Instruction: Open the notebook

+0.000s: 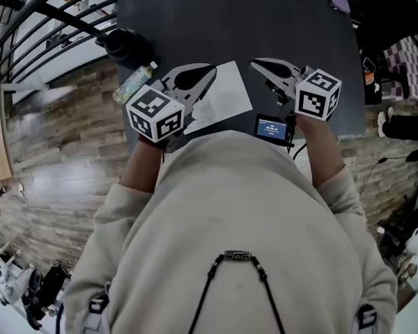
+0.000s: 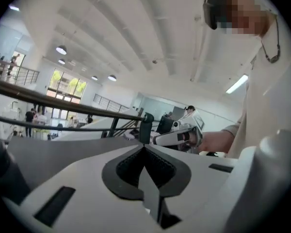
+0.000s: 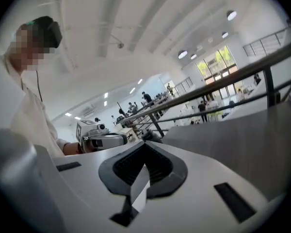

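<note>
A white notebook [image 1: 226, 94] lies flat on the dark table [image 1: 265, 19], showing a pale face with faint print. Both grippers are held up in front of the person's chest, above the table's near edge and pointing away. My left gripper [image 1: 213, 69] hovers over the notebook's left part, its jaws shut tip to tip with nothing between them [image 2: 144, 146]. My right gripper [image 1: 253, 62] sits just right of the notebook, also shut and empty [image 3: 144, 142]. Each gripper view shows the other gripper, the right one [image 2: 179, 136] and the left one [image 3: 99, 139].
A clear water bottle [image 1: 134, 82] and a black round object [image 1: 125, 47] stand at the table's left. A small device with a lit screen [image 1: 273, 128] sits at the near edge. A phone [image 1: 339, 2] lies far right. Black railings [image 1: 28, 5] run along the left.
</note>
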### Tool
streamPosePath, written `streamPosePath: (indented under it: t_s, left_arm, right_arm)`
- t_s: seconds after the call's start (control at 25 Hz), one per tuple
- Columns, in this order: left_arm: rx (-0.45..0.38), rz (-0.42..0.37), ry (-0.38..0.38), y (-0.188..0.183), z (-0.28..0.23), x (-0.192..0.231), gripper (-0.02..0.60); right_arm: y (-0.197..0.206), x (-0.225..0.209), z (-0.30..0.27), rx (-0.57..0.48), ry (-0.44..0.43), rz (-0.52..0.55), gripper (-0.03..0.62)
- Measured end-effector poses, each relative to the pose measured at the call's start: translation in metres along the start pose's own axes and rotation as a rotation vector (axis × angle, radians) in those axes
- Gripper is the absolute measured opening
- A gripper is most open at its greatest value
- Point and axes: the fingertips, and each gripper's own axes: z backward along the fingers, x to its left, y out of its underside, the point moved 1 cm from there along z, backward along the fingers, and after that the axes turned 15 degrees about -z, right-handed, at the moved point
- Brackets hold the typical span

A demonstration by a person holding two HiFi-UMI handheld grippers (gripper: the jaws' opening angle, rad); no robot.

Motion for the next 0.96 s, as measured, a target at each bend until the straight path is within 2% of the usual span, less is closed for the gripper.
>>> streamPosePath:
  t_s: [0.12,0.24,0.36,0.56,0.96]
  left_arm:
    - [-0.106,-0.099,0.031,-0.064,-0.011,-0.014,0.002]
    - [-0.163,-0.165,0.072,-0.105,-0.018,-0.030,0.002]
    - [-0.207,-0.207,0.073,-0.131,-0.021,-0.039,0.002]
    - [-0.199,-0.263,0.075,-0.135,-0.012,-0.048,0.002]
    - [-0.189,-0.253,0.044,-0.123,-0.008,-0.050,0.002]
  right_arm:
    - [-0.041,0.043,0.037,-0.133,-0.030,0.104,0.015]
    - [-0.065,0.078,0.064,-0.236,-0.109,0.100,0.015]
    - [-0.075,0.097,0.077,-0.282,-0.144,0.112,0.015]
    - [-0.073,0.107,0.073,-0.260,-0.134,0.155,0.015]
    - [-0.062,0.107,0.063,-0.200,-0.155,0.162,0.015]
